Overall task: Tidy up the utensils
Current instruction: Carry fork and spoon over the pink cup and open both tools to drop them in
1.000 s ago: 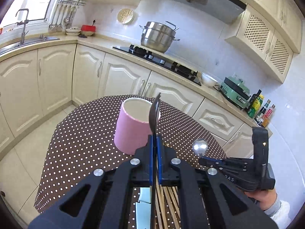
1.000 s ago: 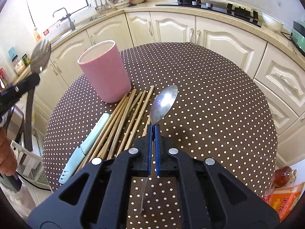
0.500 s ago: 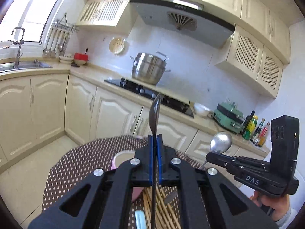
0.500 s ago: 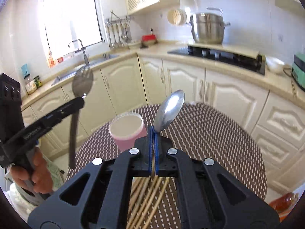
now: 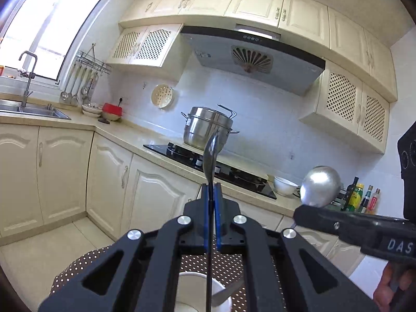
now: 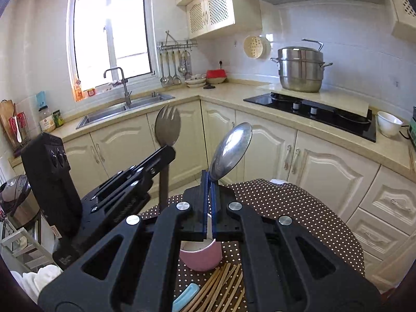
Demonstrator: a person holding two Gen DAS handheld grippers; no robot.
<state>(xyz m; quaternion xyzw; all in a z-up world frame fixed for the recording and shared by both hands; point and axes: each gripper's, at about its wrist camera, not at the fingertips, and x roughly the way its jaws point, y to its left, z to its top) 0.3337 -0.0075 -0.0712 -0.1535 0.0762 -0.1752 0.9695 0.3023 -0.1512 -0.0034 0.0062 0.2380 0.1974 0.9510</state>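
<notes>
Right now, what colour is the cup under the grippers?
Pink outside, white inside. The cup shows best in the right wrist view, on the dotted brown tablecloth.

left claw (image 5: 212,189): my jaws clamped shut, pointing about level, a thin handle pinched between the pads | right claw (image 6: 209,182): my jaws clamped shut, tilted somewhat downward, also pinching a handle | right hand (image 5: 392,286): my fingers wrapped round the grip, at the left view's lower right corner

Pink cup (image 6: 201,256), brown white-dotted tablecloth (image 6: 286,202)
</notes>
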